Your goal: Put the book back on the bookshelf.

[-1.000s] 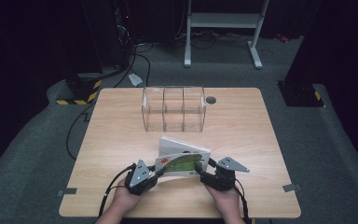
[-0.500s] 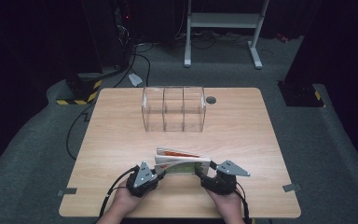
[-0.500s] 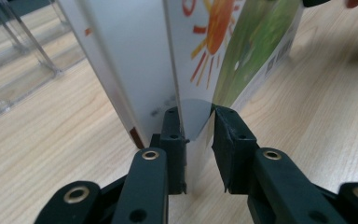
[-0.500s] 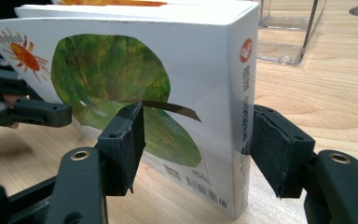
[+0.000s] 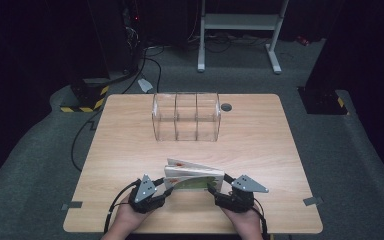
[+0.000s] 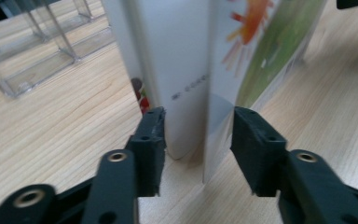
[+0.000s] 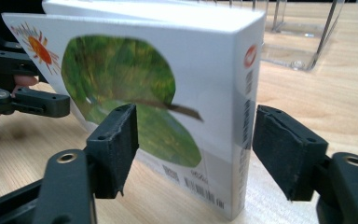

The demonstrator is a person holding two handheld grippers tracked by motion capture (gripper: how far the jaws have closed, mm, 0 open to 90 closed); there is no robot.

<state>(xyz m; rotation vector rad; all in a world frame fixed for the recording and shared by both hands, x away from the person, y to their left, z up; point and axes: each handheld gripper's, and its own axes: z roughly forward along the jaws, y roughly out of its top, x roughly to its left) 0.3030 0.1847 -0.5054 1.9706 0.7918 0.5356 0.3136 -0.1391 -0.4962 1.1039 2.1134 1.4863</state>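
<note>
Two thin books stand on edge near the table's front. The white one (image 5: 192, 167) with a red mark is behind, and the one with a sun and a green oval on its cover (image 5: 197, 182) is in front. My left gripper (image 5: 166, 190) is at their left end; in the left gripper view its jaws (image 6: 198, 126) press both the white book (image 6: 177, 70) and the sun book (image 6: 256, 51). My right gripper (image 5: 214, 191) is at the right end. Its jaws (image 7: 196, 135) stand wide apart astride the sun book's (image 7: 135, 93) spine corner.
A clear three-compartment organiser (image 5: 186, 116) stands at the middle back of the wooden table (image 5: 280, 150), with a dark round grommet (image 5: 225, 107) to its right. A white stand (image 5: 240, 30) and cables lie on the floor beyond the table.
The books have come down from a raised tilt to stand lower between the grippers, and both hands have drawn back a little toward the front edge.
</note>
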